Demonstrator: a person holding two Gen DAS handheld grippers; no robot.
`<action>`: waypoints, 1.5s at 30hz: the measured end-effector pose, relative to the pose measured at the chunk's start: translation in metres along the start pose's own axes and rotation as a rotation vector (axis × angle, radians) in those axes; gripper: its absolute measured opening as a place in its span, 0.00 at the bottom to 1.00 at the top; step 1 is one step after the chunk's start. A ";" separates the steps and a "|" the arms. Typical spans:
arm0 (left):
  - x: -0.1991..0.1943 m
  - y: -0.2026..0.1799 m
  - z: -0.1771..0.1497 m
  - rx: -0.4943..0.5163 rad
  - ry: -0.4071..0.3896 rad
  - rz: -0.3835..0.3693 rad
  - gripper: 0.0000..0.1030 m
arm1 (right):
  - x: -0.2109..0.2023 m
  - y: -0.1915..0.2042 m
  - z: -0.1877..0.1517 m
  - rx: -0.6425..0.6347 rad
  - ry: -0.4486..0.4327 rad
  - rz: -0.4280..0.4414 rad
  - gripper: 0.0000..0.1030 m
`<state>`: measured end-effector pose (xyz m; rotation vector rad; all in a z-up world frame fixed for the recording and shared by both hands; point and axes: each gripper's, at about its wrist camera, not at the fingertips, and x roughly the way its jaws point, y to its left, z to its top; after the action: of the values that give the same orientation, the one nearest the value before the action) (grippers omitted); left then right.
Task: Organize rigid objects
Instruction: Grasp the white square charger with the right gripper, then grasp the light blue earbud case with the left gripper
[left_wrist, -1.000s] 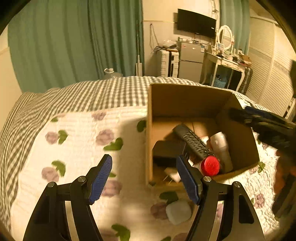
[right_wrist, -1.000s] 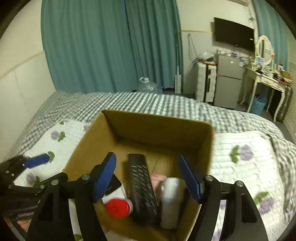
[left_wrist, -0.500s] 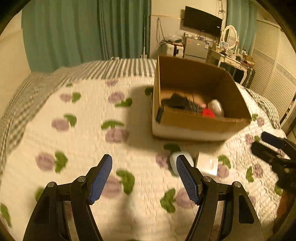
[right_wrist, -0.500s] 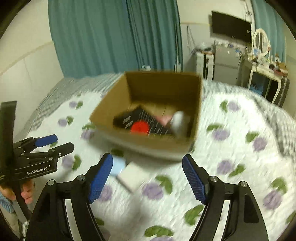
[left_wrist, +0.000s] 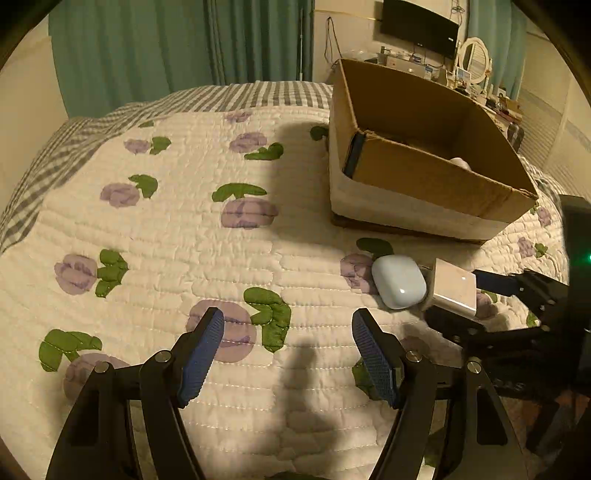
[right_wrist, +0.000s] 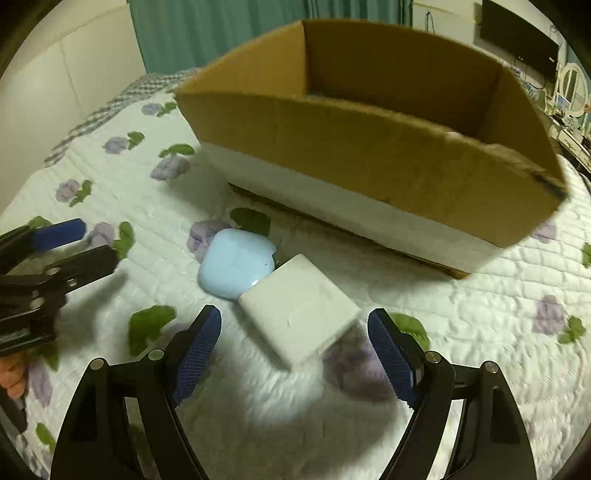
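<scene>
A pale blue rounded case (right_wrist: 236, 264) (left_wrist: 399, 282) and a white square block (right_wrist: 301, 323) (left_wrist: 452, 288) lie touching on the flowered quilt, in front of a cardboard box (right_wrist: 369, 144) (left_wrist: 436, 177). My right gripper (right_wrist: 295, 354) hovers low over the white block, its jaws opening, the block just ahead between the blue fingertips (right_wrist: 391, 358) without contact. My left gripper (left_wrist: 288, 354) stands open over bare quilt, left of the case, holding nothing. The box's contents are mostly hidden; a dark flat thing (left_wrist: 354, 153) and a pale object (left_wrist: 460, 162) peek out.
The quilt (left_wrist: 166, 240) spreads wide to the left of the box. Green curtains (left_wrist: 184, 48), a wall television (left_wrist: 421, 26) and a dressing table with mirror (left_wrist: 474, 66) stand beyond the bed. A person's fingers (right_wrist: 11, 376) hold the left gripper's handle.
Both grippers have dropped from above the box down to the quilt in front of it. The right gripper's jaws have widened and now frame the white block; box contents have slipped out of sight.
</scene>
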<state>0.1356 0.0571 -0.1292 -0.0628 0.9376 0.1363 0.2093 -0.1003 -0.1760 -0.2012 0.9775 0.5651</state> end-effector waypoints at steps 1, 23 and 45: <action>0.001 0.000 0.000 -0.002 0.005 0.004 0.73 | 0.004 0.000 0.002 -0.001 0.006 0.002 0.79; 0.027 -0.084 0.008 0.129 0.072 -0.061 0.73 | -0.062 -0.052 -0.021 0.225 -0.111 -0.131 0.67; 0.051 -0.091 0.017 0.152 0.090 -0.077 0.53 | -0.060 -0.064 -0.019 0.263 -0.097 -0.130 0.67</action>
<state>0.1921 -0.0267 -0.1614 0.0360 1.0309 -0.0089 0.2044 -0.1834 -0.1428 -0.0023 0.9268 0.3204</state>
